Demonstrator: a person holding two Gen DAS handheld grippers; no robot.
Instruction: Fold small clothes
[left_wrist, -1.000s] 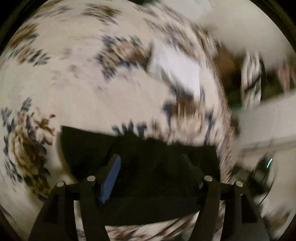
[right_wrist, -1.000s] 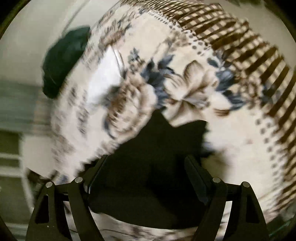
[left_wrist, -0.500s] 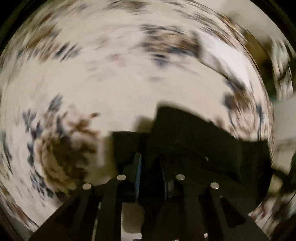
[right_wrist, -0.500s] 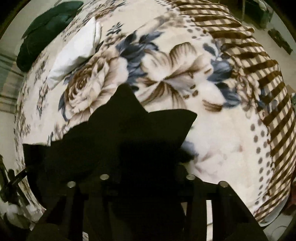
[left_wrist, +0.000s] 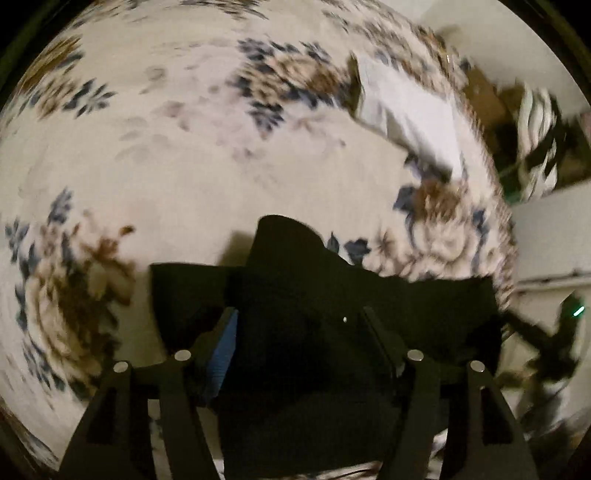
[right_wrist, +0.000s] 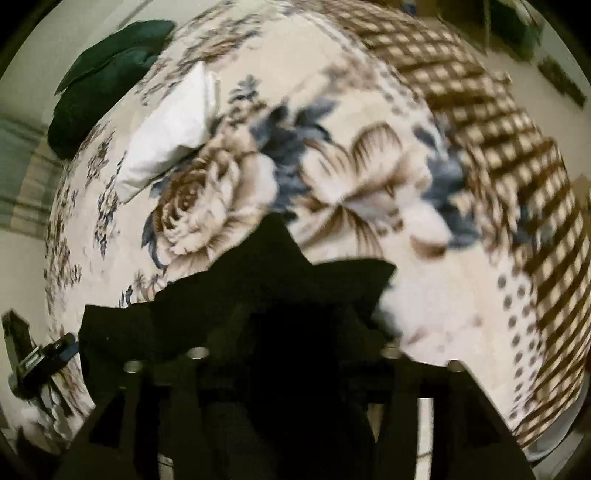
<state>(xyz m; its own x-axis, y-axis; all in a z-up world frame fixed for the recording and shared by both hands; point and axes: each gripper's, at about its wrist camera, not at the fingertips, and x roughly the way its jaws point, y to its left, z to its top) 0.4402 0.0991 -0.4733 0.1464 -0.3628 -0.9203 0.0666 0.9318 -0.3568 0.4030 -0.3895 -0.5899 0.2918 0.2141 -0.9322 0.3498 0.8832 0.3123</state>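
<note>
The black garment (left_wrist: 317, 295) lies on the floral blanket (left_wrist: 184, 158), directly under both your grippers, its long side running left to right. Your left gripper (left_wrist: 299, 325) has just been opening, jaws about half apart over the cloth. Your right gripper (right_wrist: 295, 332) too; whether it pinches cloth, I cannot tell. Both point steeply down.

Surface: a bed (right_wrist: 424, 306) under a cream blanket printed with blue and brown flowers, with a brown checked border at one side.
Near edge: a black garment (left_wrist: 314, 295) lies crumpled on the blanket.
Farther up: a white folded cloth (right_wrist: 170, 136).
Far corner: a dark green cloth (right_wrist: 107, 70).
</note>
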